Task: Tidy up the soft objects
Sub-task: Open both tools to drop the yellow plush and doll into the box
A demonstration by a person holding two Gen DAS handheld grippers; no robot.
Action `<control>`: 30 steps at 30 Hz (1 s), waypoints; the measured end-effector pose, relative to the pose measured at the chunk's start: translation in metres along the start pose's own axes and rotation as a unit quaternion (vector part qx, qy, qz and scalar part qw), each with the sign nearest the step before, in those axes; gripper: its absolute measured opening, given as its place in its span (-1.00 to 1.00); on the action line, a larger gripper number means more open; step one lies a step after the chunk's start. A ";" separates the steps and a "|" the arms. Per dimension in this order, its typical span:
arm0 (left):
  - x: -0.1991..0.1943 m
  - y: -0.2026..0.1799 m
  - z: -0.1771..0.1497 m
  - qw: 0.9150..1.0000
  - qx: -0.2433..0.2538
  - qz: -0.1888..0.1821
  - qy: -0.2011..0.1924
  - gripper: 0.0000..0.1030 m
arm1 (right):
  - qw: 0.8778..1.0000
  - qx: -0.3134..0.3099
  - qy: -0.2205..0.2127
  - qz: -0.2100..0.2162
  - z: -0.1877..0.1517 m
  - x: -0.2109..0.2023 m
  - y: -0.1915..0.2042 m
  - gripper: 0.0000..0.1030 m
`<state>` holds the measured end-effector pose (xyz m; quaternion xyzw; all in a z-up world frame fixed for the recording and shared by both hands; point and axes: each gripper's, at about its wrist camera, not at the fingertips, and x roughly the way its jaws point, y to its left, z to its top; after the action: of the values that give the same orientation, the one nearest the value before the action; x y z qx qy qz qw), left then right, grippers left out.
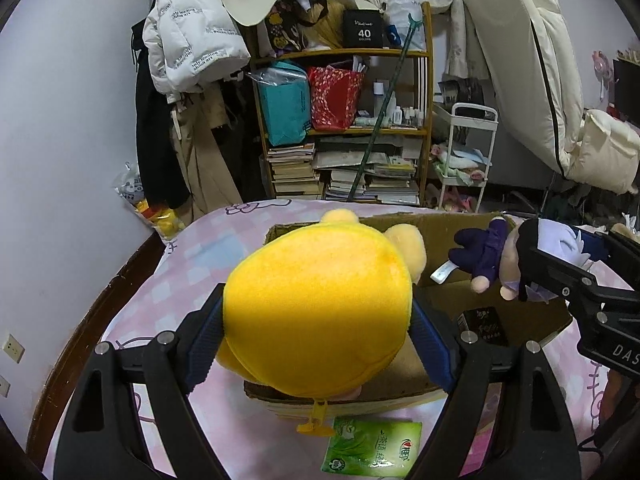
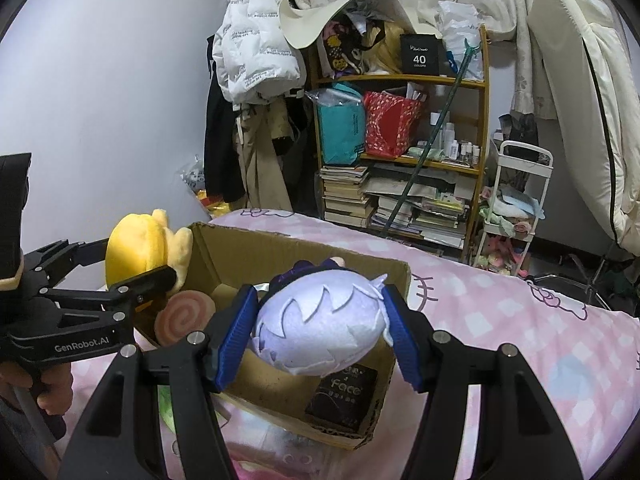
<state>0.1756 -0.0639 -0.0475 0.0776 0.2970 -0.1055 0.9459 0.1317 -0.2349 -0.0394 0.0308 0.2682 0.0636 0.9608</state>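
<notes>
Plush toys are nearing the cardboard box [image 2: 304, 248]: I am holding the yellow plush [image 1: 320, 312] in my left claw [image 1: 316, 344] and the lavender-haired doll [image 2: 320, 328] in my right claw [image 2: 318, 336], neither released yet.

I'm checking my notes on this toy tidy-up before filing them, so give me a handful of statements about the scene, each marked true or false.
1. The left gripper is clamped on a yellow plush toy. True.
2. The right gripper is empty. False: it grips a doll with pale lilac hair.
3. The cardboard box sits on a pink checked bedspread. True.
4. The box holds nothing. False: a dark packet lies on its floor, and a pink spiral plush shows at its left corner.
5. A green tissue pack lies on the bedspread in front of the box. True.
6. Both toys already rest on the box floor. False: both are held above it.
</notes>
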 end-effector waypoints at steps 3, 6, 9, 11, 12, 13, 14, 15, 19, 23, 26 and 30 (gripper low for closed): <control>0.000 -0.001 -0.001 1.000 0.001 -0.002 0.001 0.62 | 1.000 0.000 0.005 -0.001 -0.002 0.002 -0.001 0.30; 0.001 -0.001 -0.001 1.000 0.002 -0.004 0.001 0.62 | 1.000 0.002 0.008 -0.001 -0.002 0.004 -0.001 0.30; 0.001 -0.001 -0.002 1.000 0.005 -0.005 0.003 0.62 | 1.000 0.001 0.010 -0.003 -0.002 0.004 -0.001 0.31; 0.002 -0.002 -0.002 1.000 0.005 -0.007 0.008 0.62 | 1.000 0.002 0.010 -0.004 -0.002 0.004 -0.002 0.31; 0.002 -0.003 -0.002 1.000 0.005 -0.008 0.011 0.63 | 1.000 0.003 0.010 -0.004 -0.002 0.003 -0.002 0.32; 0.002 -0.003 -0.002 1.000 0.005 -0.009 0.012 0.65 | 1.000 0.004 0.010 -0.002 -0.002 0.003 -0.002 0.32; 0.001 -0.004 -0.001 1.000 0.005 -0.009 0.013 0.67 | 1.000 0.004 0.011 -0.001 -0.003 0.003 -0.002 0.32; 0.001 -0.003 -0.001 1.000 0.005 -0.009 0.012 0.73 | 1.000 0.004 0.012 0.000 -0.003 0.002 -0.002 0.33; -0.006 -0.004 0.000 1.000 0.006 -0.005 0.003 0.79 | 1.000 0.002 0.014 -0.007 -0.005 -0.001 -0.001 0.41; -0.012 0.000 -0.001 1.000 0.002 0.000 0.008 0.79 | 1.000 0.010 0.004 -0.004 -0.005 -0.012 -0.001 0.68; -0.019 0.003 -0.003 1.000 -0.002 0.001 0.010 0.80 | 1.000 0.013 0.001 -0.008 -0.005 -0.019 0.001 0.73; -0.028 0.008 -0.007 1.000 -0.004 0.005 0.014 0.80 | 1.000 0.021 -0.003 -0.013 -0.006 -0.031 0.002 0.86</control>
<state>0.1515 -0.0509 -0.0366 0.0767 0.3098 -0.0981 0.9426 0.1020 -0.2369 -0.0289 0.0480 0.2669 0.0453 0.9614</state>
